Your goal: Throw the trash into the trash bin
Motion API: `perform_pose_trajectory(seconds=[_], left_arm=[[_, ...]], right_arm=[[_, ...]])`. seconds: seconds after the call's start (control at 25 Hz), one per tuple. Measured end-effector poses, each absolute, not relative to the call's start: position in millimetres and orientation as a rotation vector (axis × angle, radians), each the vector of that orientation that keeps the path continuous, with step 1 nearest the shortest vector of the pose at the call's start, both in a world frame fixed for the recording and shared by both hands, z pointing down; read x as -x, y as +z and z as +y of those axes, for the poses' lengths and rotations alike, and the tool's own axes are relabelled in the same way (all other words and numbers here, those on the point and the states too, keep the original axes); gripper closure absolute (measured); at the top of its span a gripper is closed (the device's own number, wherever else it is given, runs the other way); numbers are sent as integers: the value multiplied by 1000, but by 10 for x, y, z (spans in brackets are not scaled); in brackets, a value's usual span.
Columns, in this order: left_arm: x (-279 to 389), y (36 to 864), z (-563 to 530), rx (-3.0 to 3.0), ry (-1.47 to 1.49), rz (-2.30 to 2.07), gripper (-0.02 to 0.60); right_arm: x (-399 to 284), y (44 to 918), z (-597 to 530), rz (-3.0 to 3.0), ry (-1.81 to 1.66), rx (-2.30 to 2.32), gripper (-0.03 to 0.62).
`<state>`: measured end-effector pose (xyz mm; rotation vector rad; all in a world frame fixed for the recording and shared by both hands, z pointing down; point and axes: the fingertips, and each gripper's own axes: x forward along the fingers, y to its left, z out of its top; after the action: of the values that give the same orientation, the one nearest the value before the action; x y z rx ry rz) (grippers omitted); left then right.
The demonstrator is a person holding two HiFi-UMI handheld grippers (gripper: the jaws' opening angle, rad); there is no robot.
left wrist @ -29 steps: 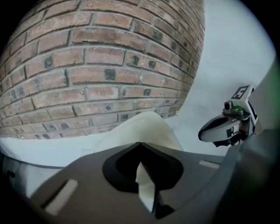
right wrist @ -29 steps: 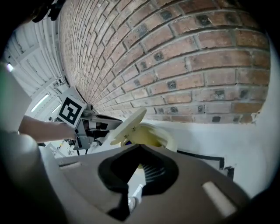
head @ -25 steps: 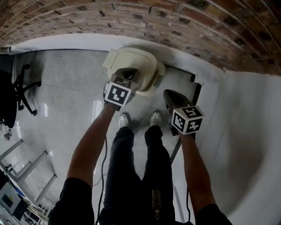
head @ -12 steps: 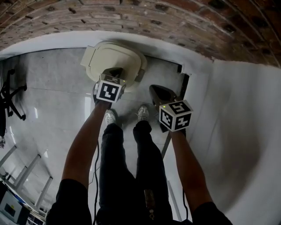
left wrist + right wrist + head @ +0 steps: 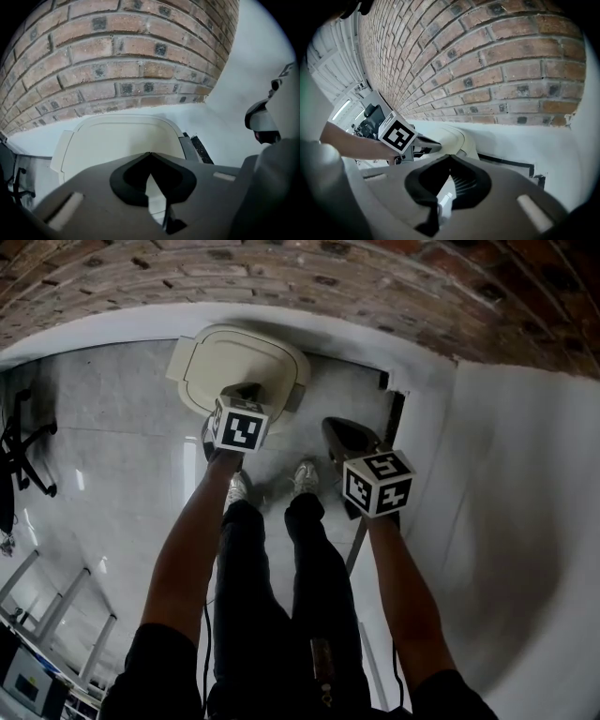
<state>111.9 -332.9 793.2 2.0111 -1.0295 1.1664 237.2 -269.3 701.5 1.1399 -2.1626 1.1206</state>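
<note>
A cream trash bin (image 5: 239, 357) with its lid down stands on the floor against the brick wall. My left gripper (image 5: 247, 390) hangs over the lid's front edge, pointing steeply down, jaws shut with nothing between them. In the left gripper view its tips (image 5: 150, 154) meet just above the lid (image 5: 122, 138). My right gripper (image 5: 332, 427) is to the bin's right, apart from it, jaws shut at the tips (image 5: 450, 158). A small white piece (image 5: 444, 199) shows in the gap behind them; I cannot tell whether it is held. The right gripper view also shows the left gripper (image 5: 437, 145) over the bin (image 5: 461, 138).
The brick wall (image 5: 309, 277) with a white base band runs behind the bin. A white wall (image 5: 506, 484) and a dark floor slot (image 5: 392, 418) lie to the right. A black office chair (image 5: 23, 442) and metal legs (image 5: 52, 610) stand at left. The person's feet (image 5: 272, 482) are just before the bin.
The left gripper has sunk closer to the bin's lid and tipped further down. The right gripper has drifted a little. Both pairs of jaws stay shut.
</note>
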Motion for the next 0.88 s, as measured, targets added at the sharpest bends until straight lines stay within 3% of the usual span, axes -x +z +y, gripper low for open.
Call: perform_pose_trajectory(seconds=[0.4,0.88], left_arm=[[-1111,7773,-3311,-2042,1114,-1010,578],[-1054,6417,-3031,-2250,934,-913,577]], right_arm=[[-2301,6905,-2668,-2205,1109,-1160,592],[-2001,5902,-2572,-2316,983,-1195,592]])
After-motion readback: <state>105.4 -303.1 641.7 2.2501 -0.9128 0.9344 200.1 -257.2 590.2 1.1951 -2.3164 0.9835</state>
